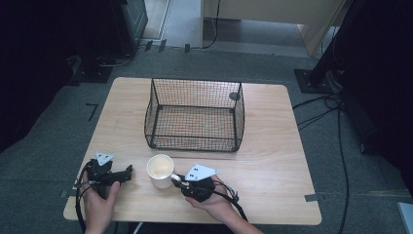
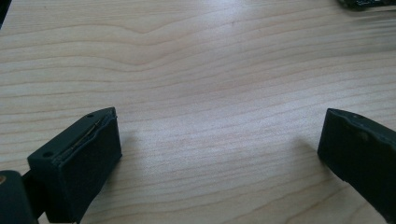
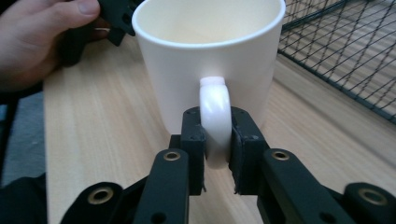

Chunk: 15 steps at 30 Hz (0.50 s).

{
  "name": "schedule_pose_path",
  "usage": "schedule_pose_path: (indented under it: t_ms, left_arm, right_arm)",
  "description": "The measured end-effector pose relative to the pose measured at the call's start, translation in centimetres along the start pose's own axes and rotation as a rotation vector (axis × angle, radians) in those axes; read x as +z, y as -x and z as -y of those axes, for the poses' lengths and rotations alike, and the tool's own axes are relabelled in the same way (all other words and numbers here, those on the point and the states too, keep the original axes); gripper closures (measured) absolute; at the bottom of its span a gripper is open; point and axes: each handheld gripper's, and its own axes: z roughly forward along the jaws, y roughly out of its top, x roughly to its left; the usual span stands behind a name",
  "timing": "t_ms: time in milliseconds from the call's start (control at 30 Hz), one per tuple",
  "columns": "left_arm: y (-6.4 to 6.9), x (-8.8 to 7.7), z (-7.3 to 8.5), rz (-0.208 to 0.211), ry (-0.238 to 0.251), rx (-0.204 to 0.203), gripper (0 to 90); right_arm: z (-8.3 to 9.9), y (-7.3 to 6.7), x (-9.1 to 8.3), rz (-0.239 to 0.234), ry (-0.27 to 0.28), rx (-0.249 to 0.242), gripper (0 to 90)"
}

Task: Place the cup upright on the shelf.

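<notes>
So right at the near edge of the tabletop [image 1: 272, 195] you've got both hands parked, one tool each. The right tool [image 3: 215, 154] is clamped onto the handle [image 3: 215, 116] of a white mug [image 1: 160, 170], one pad on each side of the loop, jaws pretty much fully closed around it. The mug itself is sitting upright on the wood near the middle of that near edge, looks empty inside, with the handle pointing back toward the person. The left tool [image 2: 219, 154] is off toward the near left corner, jaws spread wide with nothing but bare wood grain between them, so it's just idling in the left hand [image 1: 97, 204]. Further back, roughly mid-tabletop and reaching toward the far edge, there's a black wire basket [image 1: 195, 141], open top, nothing in it that I can see. My read: the grab step is basically done and the mug hasn't left the surface yet. Next move probably needs a clean lift high enough to clear the basket's near wall, then carry it forward and lower it in. Holding by the handle alone means the mug could swing or tip, so slow and steady wrist, I'd guess.
</notes>
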Motion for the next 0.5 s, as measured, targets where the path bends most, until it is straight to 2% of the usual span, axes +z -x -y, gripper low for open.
schedule_pose_path:
  t_ms: [67, 500]
  left_arm:
    - [0.0, 0.0, 0.0, 0.0, 0.0, 0.001, 0.0]
    - [-0.01, 0.0, 0.0, 0.0, 0.0, 0.001, 0.0]
  right_arm:
    - [-0.04, -0.19, -0.12, 0.024, 0.006, -0.019, 80.4]
    - [-0.11, -0.21, -0.81, 0.022, 0.045, -0.026, 80.9]
